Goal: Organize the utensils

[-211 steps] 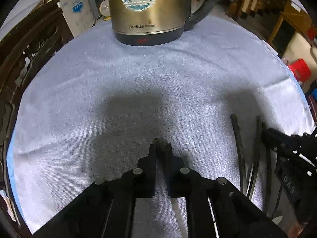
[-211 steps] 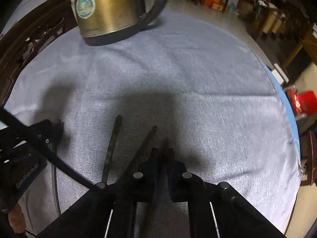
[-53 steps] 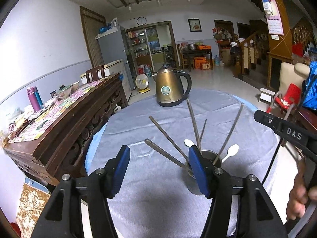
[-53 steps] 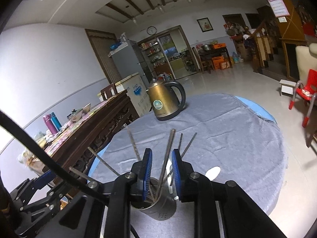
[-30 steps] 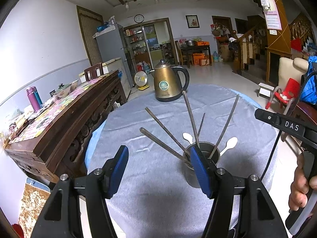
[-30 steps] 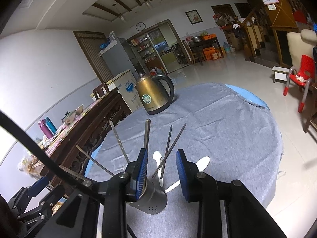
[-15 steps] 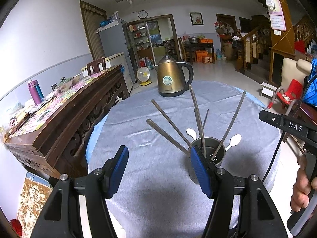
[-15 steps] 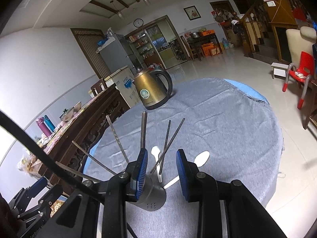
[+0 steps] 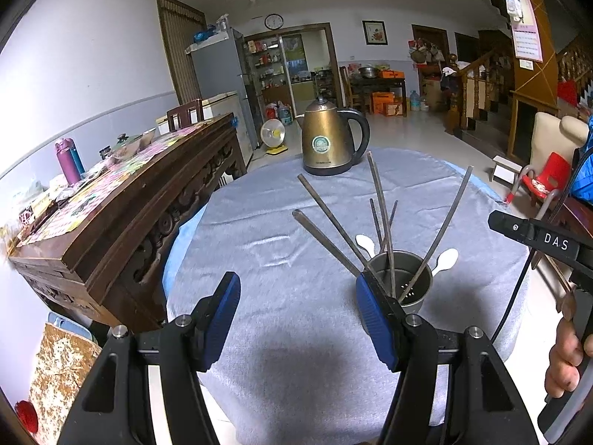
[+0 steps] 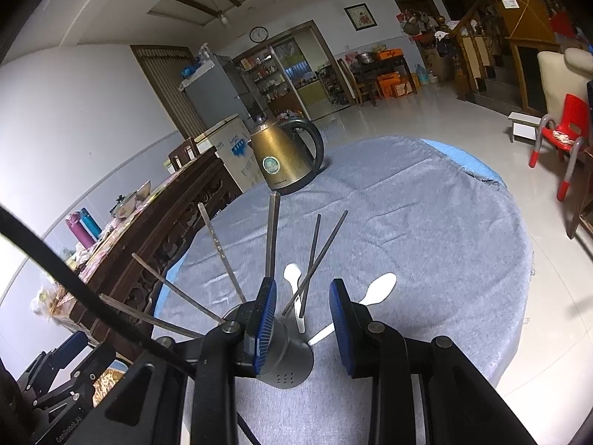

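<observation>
1. The left gripper [image 9: 296, 300], black-armed with blue pads, has its jaws spread wide and holds nothing; it hangs above the near part of the round table covered with a grey-blue cloth [image 9: 281, 363].
2. The right gripper [image 10: 304, 315], of the same build, has its jaws parted with nothing clamped between them; its left pad sits in front of the rim of the holder.
3. The landmark is the cylindrical grey metal utensil holder [image 9: 407, 282], which stands upright on the cloth, partly behind the left gripper's right finger [image 9: 374, 315]. In the right wrist view the holder [image 10: 289, 359] sits low between the fingers, with small holes in its wall.
4. Several long dark metal chopsticks [image 9: 381, 215] stand in the holder and fan outward, some leaning left of it, one leaning right, the rest near upright.
5. Two white spoons [image 10: 378, 289] show their bowls just beyond the holder; whether their handles rest inside it cannot be told.
6. Well beyond the holder, at the far edge of the table, stands a brass-coloured electric kettle with a black handle [image 9: 330, 144].
7. Left of the holder, off the table, runs a carved dark wooden sideboard [image 9: 122, 215].
8. Right of the holder, a bare hand [image 9: 563, 363] grips the black handle of the right gripper.
</observation>
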The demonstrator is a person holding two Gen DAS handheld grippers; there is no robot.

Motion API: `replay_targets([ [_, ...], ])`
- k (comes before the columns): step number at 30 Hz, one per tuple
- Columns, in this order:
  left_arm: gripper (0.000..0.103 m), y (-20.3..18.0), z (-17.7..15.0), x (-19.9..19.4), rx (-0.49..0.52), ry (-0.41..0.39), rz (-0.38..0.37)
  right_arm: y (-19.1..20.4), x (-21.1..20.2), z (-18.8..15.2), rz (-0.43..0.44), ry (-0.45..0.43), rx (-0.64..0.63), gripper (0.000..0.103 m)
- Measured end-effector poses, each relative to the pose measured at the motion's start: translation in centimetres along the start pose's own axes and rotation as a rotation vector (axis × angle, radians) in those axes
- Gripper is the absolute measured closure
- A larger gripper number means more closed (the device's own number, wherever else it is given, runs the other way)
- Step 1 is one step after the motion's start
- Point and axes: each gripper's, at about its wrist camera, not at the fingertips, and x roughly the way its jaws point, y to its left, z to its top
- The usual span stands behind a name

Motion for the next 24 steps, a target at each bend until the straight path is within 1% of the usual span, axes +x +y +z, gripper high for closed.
replay_targets([
  [10, 0.037, 0.8, -0.4, 0.7, -0.011, 0.017, 0.004, 0.3, 0.5, -0.2, -0.009, 0.018, -0.007, 0.071],
  [14, 0.037, 1.5, -0.8, 1.8, -0.029, 0.049, 0.006, -0.2, 1.1, -0.2, -0.021, 0.042, 0.006, 0.071],
  [17, 0.037, 2.6, -1.3, 3.1, -0.057, 0.085, 0.013, -1.2, 1.9, -0.2, -0.046, 0.069, 0.031, 0.071],
  [24, 0.037, 5.2, -2.3, 6.7, -0.113, 0.16, 0.039, -4.3, 4.7, -0.5, -0.075, 0.153, 0.143, 0.071],
])
